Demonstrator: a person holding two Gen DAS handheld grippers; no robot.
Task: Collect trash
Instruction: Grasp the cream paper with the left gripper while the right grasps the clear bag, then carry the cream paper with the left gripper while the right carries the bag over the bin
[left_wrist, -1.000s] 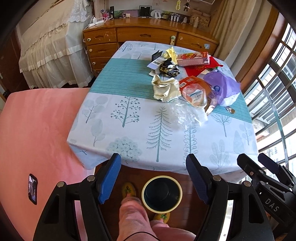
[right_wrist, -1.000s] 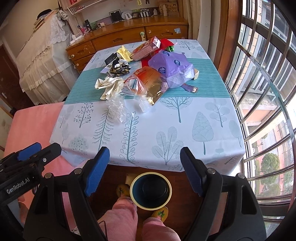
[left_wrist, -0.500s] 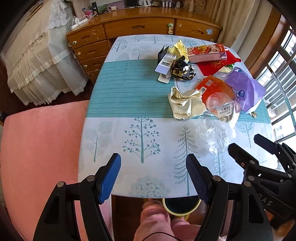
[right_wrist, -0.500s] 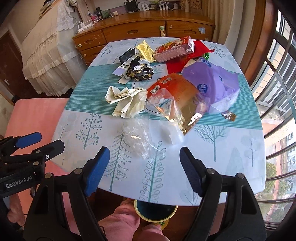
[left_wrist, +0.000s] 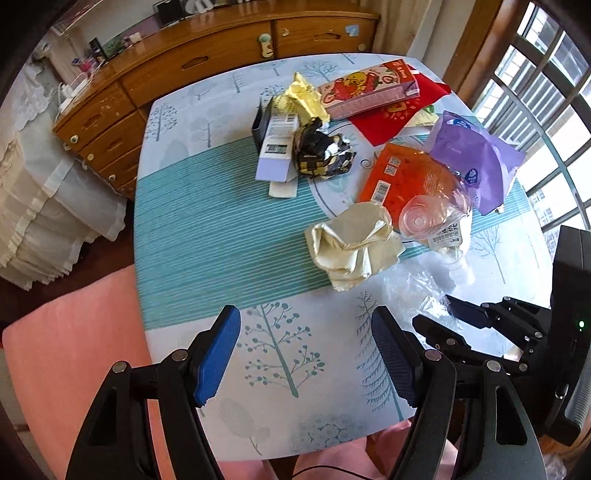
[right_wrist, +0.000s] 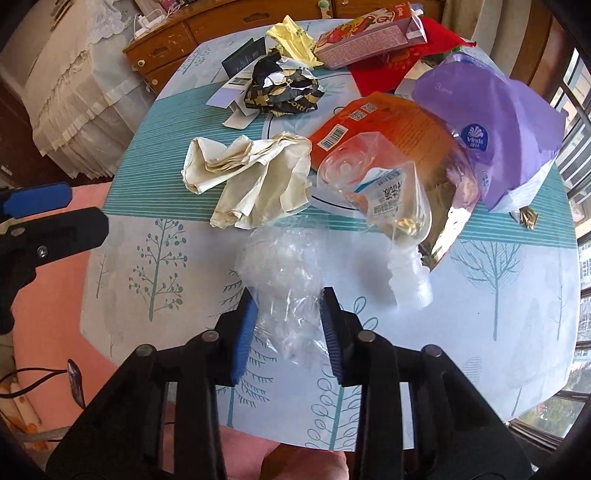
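Tree-print tablecloth, wooden dresser just beyond its far edge, white lace-covered bed beside the dresser, window opposite.

A crinkled clear plastic film wrapper glints glossy between ribbed blue pads on matt black plastic gripper arms. At its 12 o'clock lies a creased, matt cream paper wad; at 2 o'clock a shiny transparent plastic bottle. The smooth tree-print tablecloth has a slight sheen. The varnished wooden dresser gleams.
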